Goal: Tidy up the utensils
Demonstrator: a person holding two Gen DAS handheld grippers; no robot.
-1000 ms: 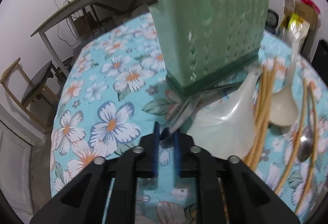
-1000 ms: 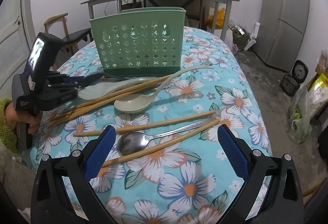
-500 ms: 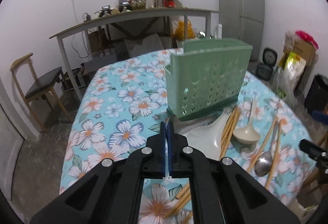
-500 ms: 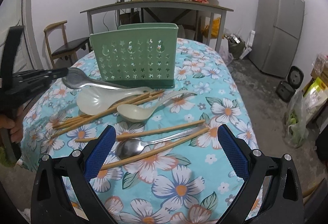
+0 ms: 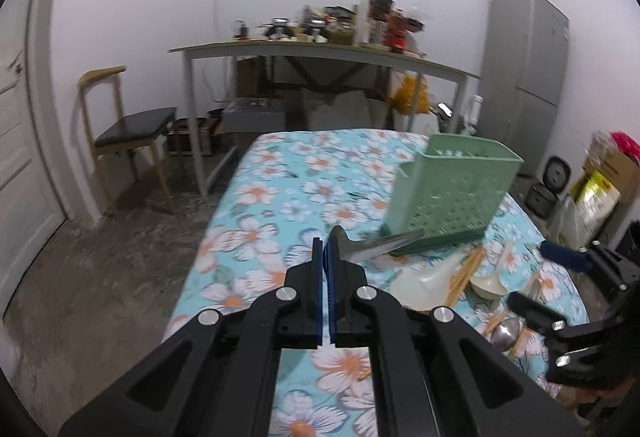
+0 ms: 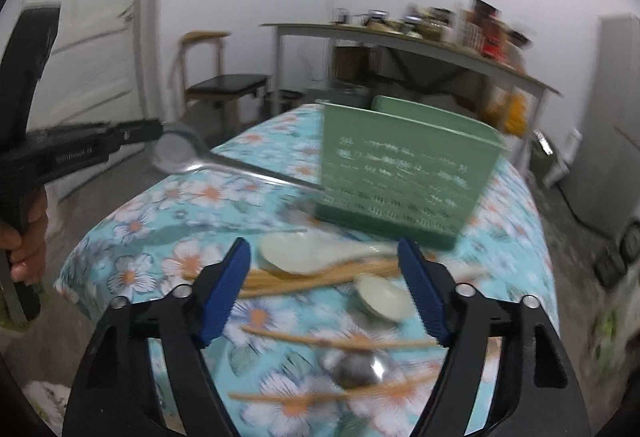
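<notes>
We're watching the left gripper (image 5: 325, 249), jaws clamping the bowl of a shiny metal spoon (image 6: 224, 164) in mid-air beside the perforated green plastic holder (image 6: 404, 177), while the right gripper (image 6: 324, 293), jaws just narrowing on nothing, is hovering over wooden chopsticks (image 6: 320, 275) lying on the floral-clothed surface (image 5: 288, 193).

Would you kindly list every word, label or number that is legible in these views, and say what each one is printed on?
None can be read.
Left gripper: pale print along its black side in the right wrist view, too blurred to read.
Jars and boxes on the far table: coloured labels, too small and blurred.
Yellow bag on the floor: print too small.
Green utensil holder: only cut-out holes, no text.
</notes>
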